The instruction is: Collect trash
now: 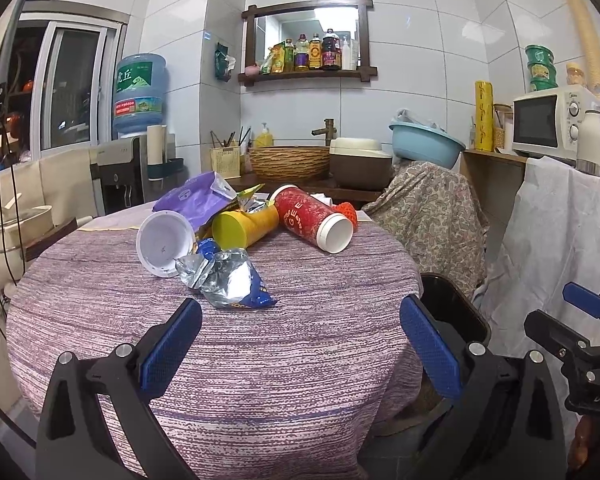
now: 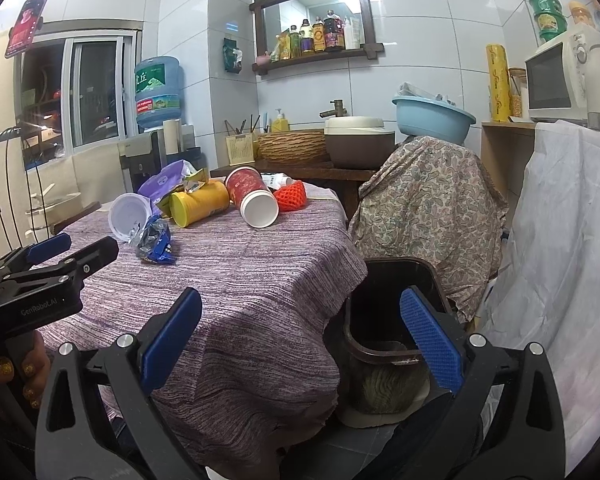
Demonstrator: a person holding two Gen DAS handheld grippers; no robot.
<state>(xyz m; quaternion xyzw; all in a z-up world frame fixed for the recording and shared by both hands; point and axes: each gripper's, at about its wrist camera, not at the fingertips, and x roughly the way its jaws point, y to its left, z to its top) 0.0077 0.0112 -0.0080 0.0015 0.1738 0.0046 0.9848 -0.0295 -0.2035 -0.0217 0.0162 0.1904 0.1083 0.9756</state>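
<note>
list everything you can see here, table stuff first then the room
white cup: 1, on its side, table left
foil snack wrapper: 1, silver-blue, nearest on table
yellow canister: 1, lying mid-table
red canister: 1, lying, white open end
purple bag: 1, behind cup
orange foam net: 1, far table side
tablecloth: 1, purple striped
trash bin: 1, dark, floor right of table
basin: 1, light blue
microwave: 1, white, right shelf
water jug: 1, blue
left gripper: open
right gripper: open
</note>
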